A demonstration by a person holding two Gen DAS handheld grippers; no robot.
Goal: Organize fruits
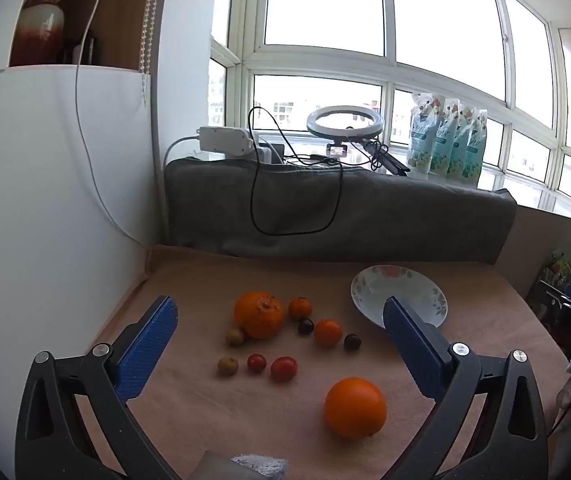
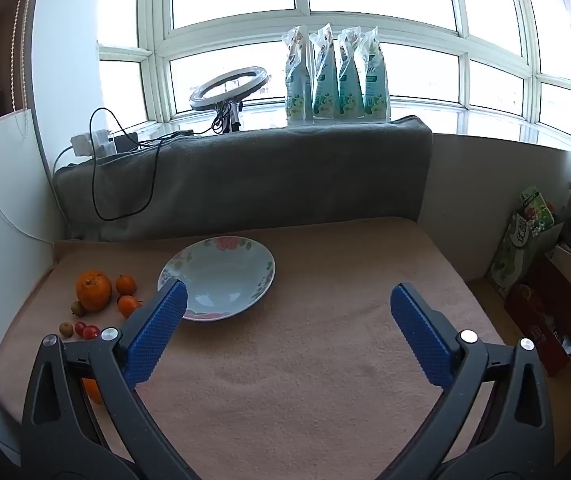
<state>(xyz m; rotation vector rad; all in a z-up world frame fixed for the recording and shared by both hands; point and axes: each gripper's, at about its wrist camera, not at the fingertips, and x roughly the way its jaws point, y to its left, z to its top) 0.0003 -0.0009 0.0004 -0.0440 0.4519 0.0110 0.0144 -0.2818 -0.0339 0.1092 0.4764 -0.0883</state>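
Note:
Loose fruit lies on a pink cloth-covered table (image 1: 245,412). In the left wrist view a smooth orange (image 1: 355,407) is nearest. A bumpy orange (image 1: 258,314) sits farther back with two small tangerines (image 1: 300,307), two red cherry tomatoes (image 1: 284,368), two dark fruits (image 1: 352,342) and two small brown fruits (image 1: 227,365). A floral plate (image 1: 401,294) stands empty at the right. My left gripper (image 1: 279,310) is open above the fruit. My right gripper (image 2: 288,294) is open, with the plate (image 2: 217,276) just past its left finger and the fruit cluster (image 2: 93,290) at far left.
A grey blanket-covered ledge (image 2: 245,176) backs the table, with a dangling black cable (image 1: 293,200), a ring light (image 1: 345,120) and several pouches (image 2: 337,76) on the windowsill. A white panel (image 1: 45,200) walls the left side. Boxes (image 2: 541,292) stand off the right edge.

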